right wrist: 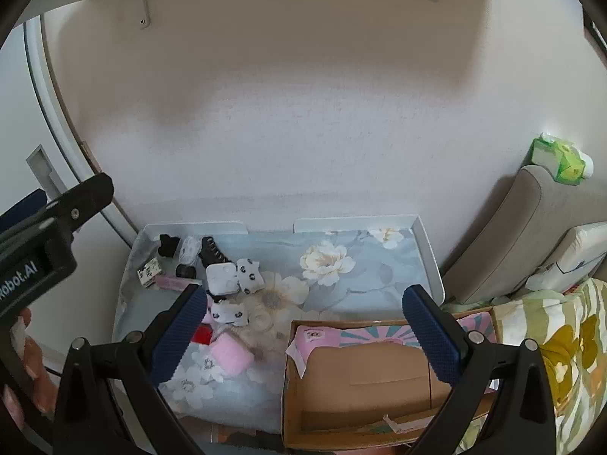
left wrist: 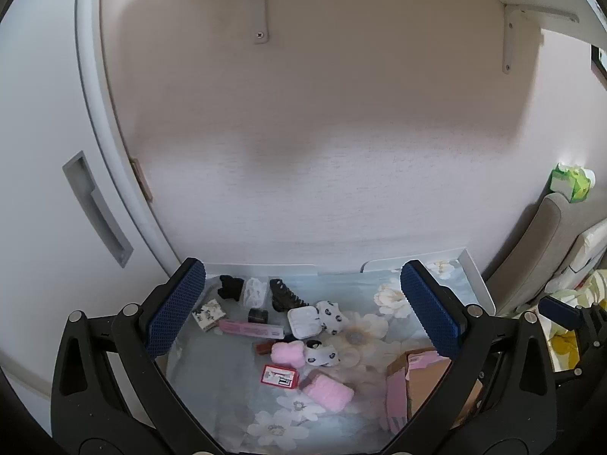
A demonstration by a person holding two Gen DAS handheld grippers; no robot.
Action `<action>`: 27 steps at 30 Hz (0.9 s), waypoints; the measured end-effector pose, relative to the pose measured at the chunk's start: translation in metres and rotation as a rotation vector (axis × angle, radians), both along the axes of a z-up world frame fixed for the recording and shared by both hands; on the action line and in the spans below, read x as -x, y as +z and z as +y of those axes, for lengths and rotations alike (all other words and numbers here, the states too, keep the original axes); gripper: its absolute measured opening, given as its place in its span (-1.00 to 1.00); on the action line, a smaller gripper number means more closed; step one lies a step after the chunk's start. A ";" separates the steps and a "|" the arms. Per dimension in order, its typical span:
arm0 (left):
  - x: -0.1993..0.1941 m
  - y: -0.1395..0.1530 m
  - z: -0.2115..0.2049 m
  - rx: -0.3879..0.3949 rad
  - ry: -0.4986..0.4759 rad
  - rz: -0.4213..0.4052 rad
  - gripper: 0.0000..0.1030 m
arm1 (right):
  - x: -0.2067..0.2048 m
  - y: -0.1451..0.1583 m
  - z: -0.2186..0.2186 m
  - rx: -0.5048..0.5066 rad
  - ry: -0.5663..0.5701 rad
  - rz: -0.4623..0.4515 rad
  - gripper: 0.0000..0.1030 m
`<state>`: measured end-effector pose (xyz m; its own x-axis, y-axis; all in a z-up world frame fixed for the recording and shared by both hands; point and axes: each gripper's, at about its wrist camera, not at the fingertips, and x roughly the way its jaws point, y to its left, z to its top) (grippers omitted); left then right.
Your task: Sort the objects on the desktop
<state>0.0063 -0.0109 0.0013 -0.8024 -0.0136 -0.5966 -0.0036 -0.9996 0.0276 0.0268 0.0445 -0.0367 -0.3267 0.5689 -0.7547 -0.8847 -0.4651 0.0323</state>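
Left side first: white cabinet door (left wrist: 49,174) with a recessed handle, standing against the pale wall. Left tool (left wrist: 303,311) held above the desk, blue pads spread wide, nothing between them. Below it, desk (right wrist: 428,258) with a raised white rim, covered by a floral cloth (right wrist: 341,265).

Clutter gathered on the cloth's left half. Along the back edge, a black fabric piece (left wrist: 230,287), a clear crinkled packet (left wrist: 255,291) just beside it, then a black lace-up boot figure (left wrist: 283,295). In front of those, a small floral-print box (left wrist: 208,314), a dark little jar (left wrist: 258,316), and a long pink box (left wrist: 251,329) lying flat. Further right, a white square case (left wrist: 303,321) touching a white sock with black spots (left wrist: 332,316). Nearer the camera, a pink fluffy piece (left wrist: 288,353) beside a second spotted sock (left wrist: 322,354), a red card-like packet (left wrist: 280,375), and another pink fluffy roll (left wrist: 328,387).

Right of the clutter, an open cardboard box (right wrist: 364,375) at the desk's near right corner, a pink printed pack (right wrist: 330,335) lying inside along its back. Right tool (right wrist: 305,326) hovering above the box and the cloth, pads likewise wide apart and empty.

Far right: grey padded chair back (right wrist: 504,235), a green tissue pack (right wrist: 557,159) on top, and yellow-green patterned bedding (right wrist: 550,341).
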 end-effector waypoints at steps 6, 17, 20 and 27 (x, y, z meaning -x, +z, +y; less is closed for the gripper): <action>0.000 -0.002 0.000 -0.039 -0.055 -0.024 0.99 | 0.008 0.004 -0.005 -0.015 0.025 -0.040 0.99; -0.005 0.001 -0.011 -0.002 -0.011 0.011 0.99 | -0.001 0.006 -0.005 0.029 0.032 0.053 0.99; -0.006 0.003 -0.016 -0.036 -0.028 0.013 0.99 | 0.001 0.006 -0.007 0.027 0.034 0.051 0.99; -0.005 0.004 -0.017 -0.039 -0.015 0.001 0.99 | 0.003 0.008 -0.008 0.012 0.025 0.027 0.99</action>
